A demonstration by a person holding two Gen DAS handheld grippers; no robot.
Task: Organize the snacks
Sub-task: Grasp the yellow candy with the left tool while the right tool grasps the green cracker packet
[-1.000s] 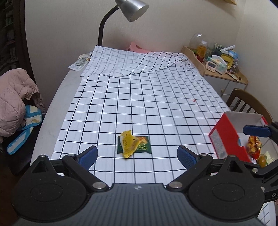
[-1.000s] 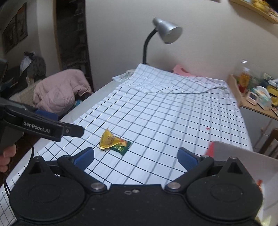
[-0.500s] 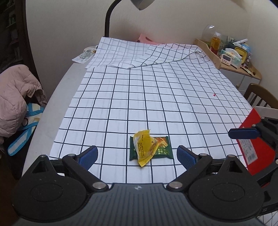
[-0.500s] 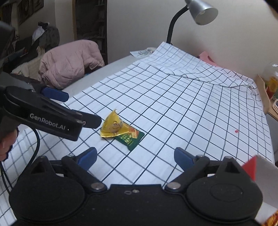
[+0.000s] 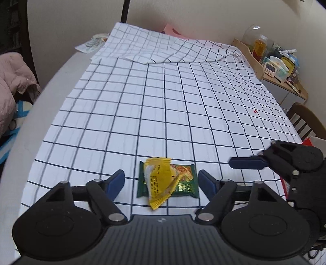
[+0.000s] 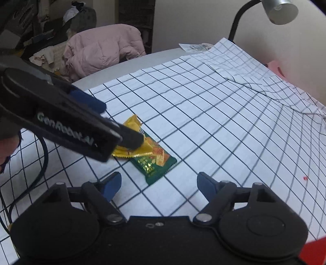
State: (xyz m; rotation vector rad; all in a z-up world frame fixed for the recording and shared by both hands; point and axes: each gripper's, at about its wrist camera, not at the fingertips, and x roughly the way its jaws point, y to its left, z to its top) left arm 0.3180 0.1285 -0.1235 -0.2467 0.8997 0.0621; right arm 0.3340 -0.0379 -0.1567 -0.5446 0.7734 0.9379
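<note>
A yellow snack packet [image 5: 159, 179] lies across a green snack packet [image 5: 184, 183] on the checked cloth [image 5: 163, 97]. My left gripper [image 5: 162, 180] hangs low over them with its jaws closing. The packets sit between its blue pads, and a gap shows on each side. In the right wrist view the green packet [image 6: 154, 165] lies just ahead of my right gripper [image 6: 159, 181], whose jaws are also closing with nothing between them. There the left gripper [image 6: 114, 122] covers part of the yellow packet [image 6: 132, 124]. A corner of a red box [image 5: 307, 140] shows at the right.
A desk lamp [image 6: 281, 10] stands at the far end, where the cloth is folded over. A pink jacket [image 6: 101, 49] lies beyond the table's left edge. A wooden shelf with jars and clutter [image 5: 271, 59] and a wooden chair [image 5: 305, 120] stand to the right.
Both grippers have come down and closer to the two packets, and their jaws have narrowed. The red box has slid almost out of the left wrist view.
</note>
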